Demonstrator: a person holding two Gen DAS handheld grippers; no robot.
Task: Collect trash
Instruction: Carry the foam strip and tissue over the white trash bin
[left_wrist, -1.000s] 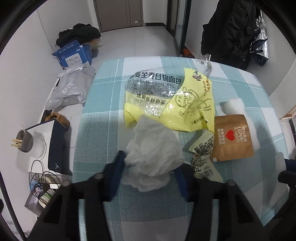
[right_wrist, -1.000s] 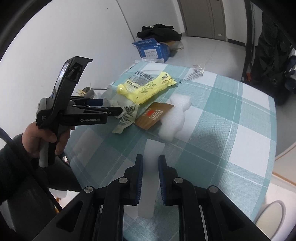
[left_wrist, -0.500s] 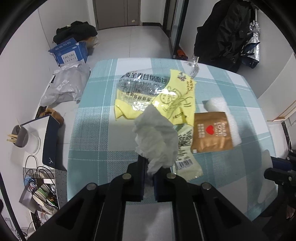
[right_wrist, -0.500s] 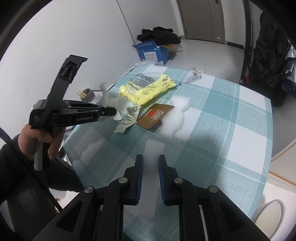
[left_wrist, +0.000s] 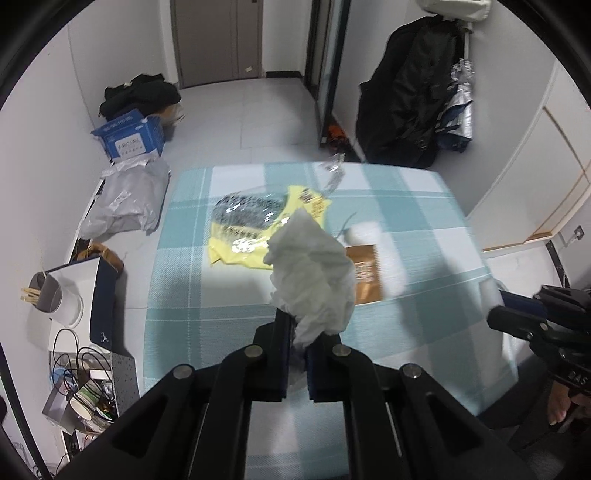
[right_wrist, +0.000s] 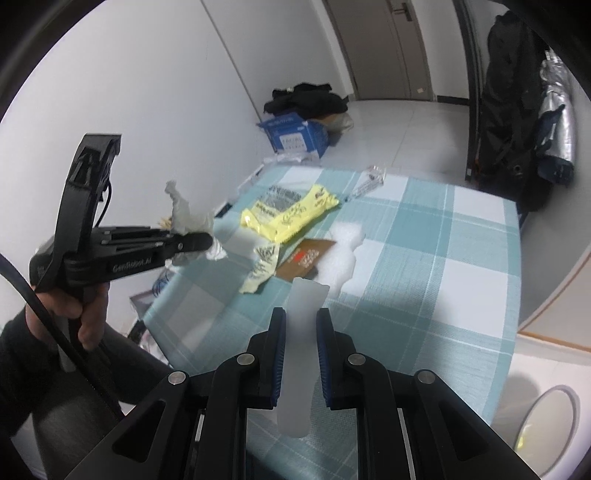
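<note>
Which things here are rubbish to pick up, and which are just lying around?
Rubbish: tissue in the left gripper, foam strip in the right gripper, yellow wrapper, brown packet, foam lump.
Lying around: blue box, black coat, grey bag.

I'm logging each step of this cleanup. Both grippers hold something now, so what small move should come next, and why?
Probably carry both loads off the table to a bin. The left gripper is shut on the tissue, lifted clear; the right gripper is shut on the foam strip. Neither can take the yellow bag until emptied. No bin is clearly visible.
</note>
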